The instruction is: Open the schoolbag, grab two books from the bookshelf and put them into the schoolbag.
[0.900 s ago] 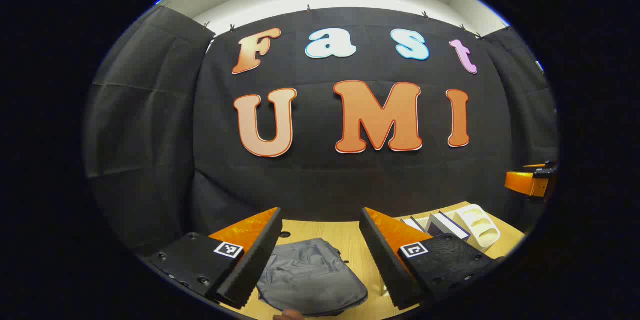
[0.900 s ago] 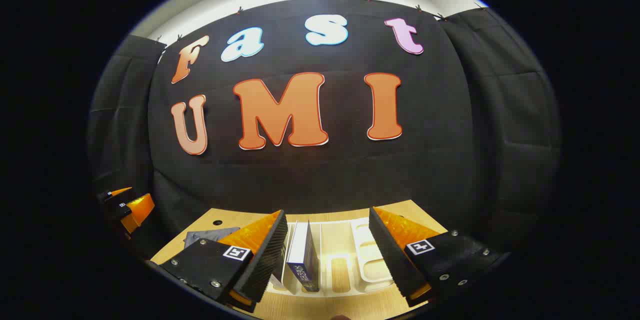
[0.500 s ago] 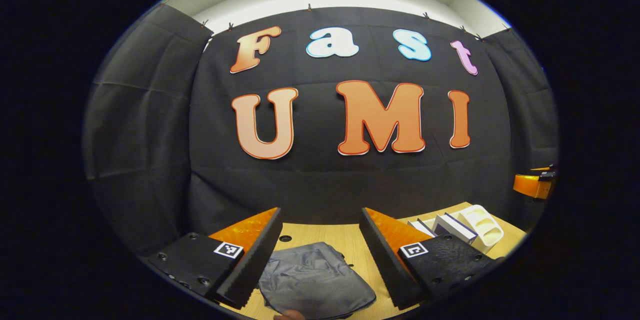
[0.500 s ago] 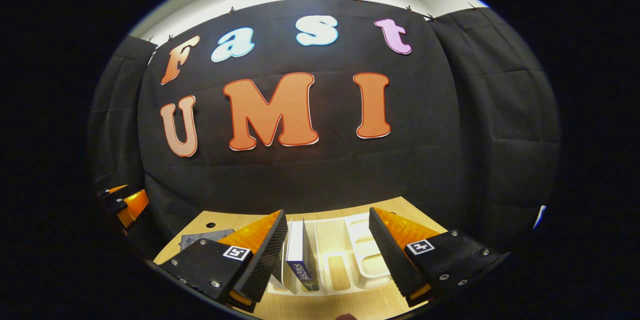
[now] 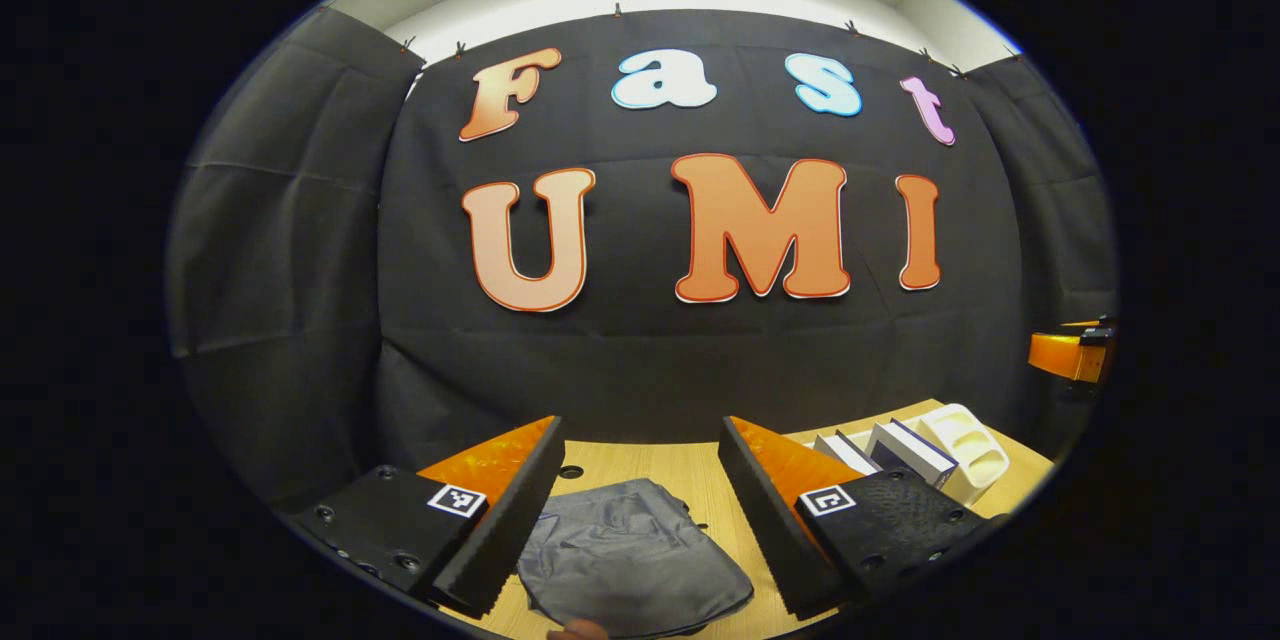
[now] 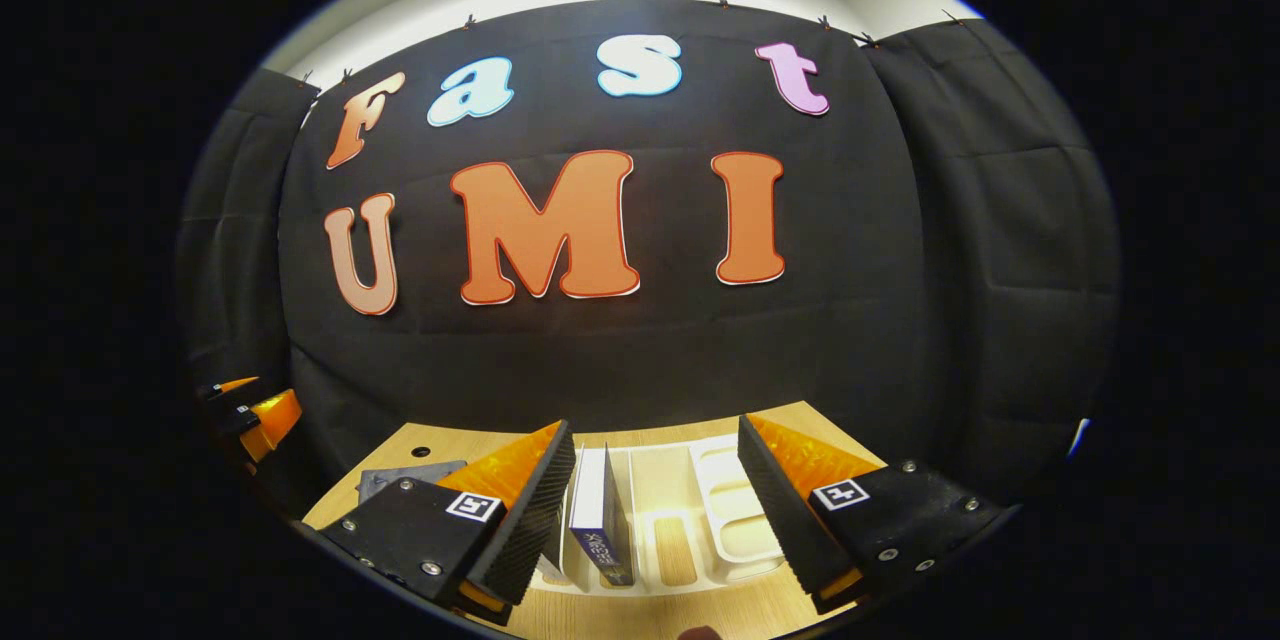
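Observation:
A grey schoolbag [image 5: 630,560] lies flat on the wooden table, below and between the fingers of my left gripper [image 5: 640,520], which is open and holds nothing. To the right stands a white bookshelf [image 5: 965,455] with upright books [image 5: 905,450] in it. In the right gripper view the same bookshelf [image 6: 735,515] is straight ahead, with a blue-spined book [image 6: 598,520] standing in its left slot. My right gripper [image 6: 655,520] hangs open above the shelf, empty. A corner of the schoolbag [image 6: 405,475] shows at the left there.
The wooden table [image 5: 640,465] ends at the black cloth wall behind. Each view catches the other gripper at its edge, one as the right gripper [image 5: 1070,355] and one as the left gripper [image 6: 250,410]. A fingertip [image 5: 575,630] shows at the bottom.
Both grippers have drifted only slightly; the views shifted a little. The jaws stayed open and nothing was touched.

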The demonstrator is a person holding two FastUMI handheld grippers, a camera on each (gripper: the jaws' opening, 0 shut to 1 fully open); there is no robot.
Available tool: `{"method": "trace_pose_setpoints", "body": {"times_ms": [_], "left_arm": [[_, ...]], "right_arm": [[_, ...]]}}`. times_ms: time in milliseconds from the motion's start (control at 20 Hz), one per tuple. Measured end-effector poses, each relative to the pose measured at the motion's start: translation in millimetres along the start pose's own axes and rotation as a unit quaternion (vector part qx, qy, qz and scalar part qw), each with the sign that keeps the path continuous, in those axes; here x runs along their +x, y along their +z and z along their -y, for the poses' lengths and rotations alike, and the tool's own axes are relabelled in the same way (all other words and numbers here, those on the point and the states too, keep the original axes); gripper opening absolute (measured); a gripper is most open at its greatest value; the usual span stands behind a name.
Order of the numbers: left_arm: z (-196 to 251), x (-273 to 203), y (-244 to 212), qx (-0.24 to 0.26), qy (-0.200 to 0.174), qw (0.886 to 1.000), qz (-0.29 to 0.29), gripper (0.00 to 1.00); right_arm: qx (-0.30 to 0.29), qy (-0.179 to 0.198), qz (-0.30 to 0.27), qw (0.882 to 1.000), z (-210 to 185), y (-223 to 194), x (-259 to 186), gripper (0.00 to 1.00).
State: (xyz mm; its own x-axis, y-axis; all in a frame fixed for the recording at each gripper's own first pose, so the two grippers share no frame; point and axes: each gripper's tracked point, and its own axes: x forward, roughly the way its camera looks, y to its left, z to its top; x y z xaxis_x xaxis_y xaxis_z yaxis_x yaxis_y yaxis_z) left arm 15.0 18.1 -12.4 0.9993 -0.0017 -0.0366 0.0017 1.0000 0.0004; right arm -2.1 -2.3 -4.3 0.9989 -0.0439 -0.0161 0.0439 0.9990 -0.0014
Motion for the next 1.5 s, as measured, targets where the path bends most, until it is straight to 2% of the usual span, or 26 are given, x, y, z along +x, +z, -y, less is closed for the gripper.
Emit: {"method": "trace_pose_setpoints", "body": {"times_ms": [150, 350, 550, 900, 950, 1050, 1200, 1300, 1500], "left_arm": [[-3, 1, -2, 0.0, 0.004, 1.0, -0.001, 0.98], [-21, 1, -6, 0.026, 0.022, 0.999, -0.003, 0.97], [-40, 2, -20, 0.093, 0.028, 0.995, -0.017, 0.97], [-40, -14, -103, 0.176, 0.001, 0.979, -0.105, 0.97], [-35, -16, -114, 0.189, -0.007, 0.975, -0.113, 1.0], [-25, -20, -146, 0.225, -0.025, 0.964, -0.136, 0.97], [-10, -22, -199, 0.276, -0.061, 0.944, -0.169, 0.97], [4, -28, -238, 0.293, -0.089, 0.931, -0.197, 0.98], [24, -36, -291, 0.342, -0.123, 0.903, -0.23, 0.98]], "right_arm": [[-0.007, 0.001, 0.0, 1.0, 2, 0, -1, 0.97], [-0.006, -0.006, -0.005, 1.0, 8, -5, -4, 0.97], [-0.008, -0.01, -0.014, 1.0, 10, -13, -7, 0.97], [-0.016, -0.016, -0.052, 0.998, 9, -40, -11, 0.98], [-0.015, -0.016, -0.054, 0.998, 8, -42, -11, 0.97], [-0.017, -0.013, -0.059, 0.998, 5, -45, -11, 0.98], [-0.026, -0.013, -0.067, 0.997, 5, -52, -14, 0.98], [-0.026, -0.014, -0.072, 0.997, 6, -56, -16, 0.97], [-0.029, -0.024, -0.083, 0.996, 16, -66, -23, 0.97]]}}
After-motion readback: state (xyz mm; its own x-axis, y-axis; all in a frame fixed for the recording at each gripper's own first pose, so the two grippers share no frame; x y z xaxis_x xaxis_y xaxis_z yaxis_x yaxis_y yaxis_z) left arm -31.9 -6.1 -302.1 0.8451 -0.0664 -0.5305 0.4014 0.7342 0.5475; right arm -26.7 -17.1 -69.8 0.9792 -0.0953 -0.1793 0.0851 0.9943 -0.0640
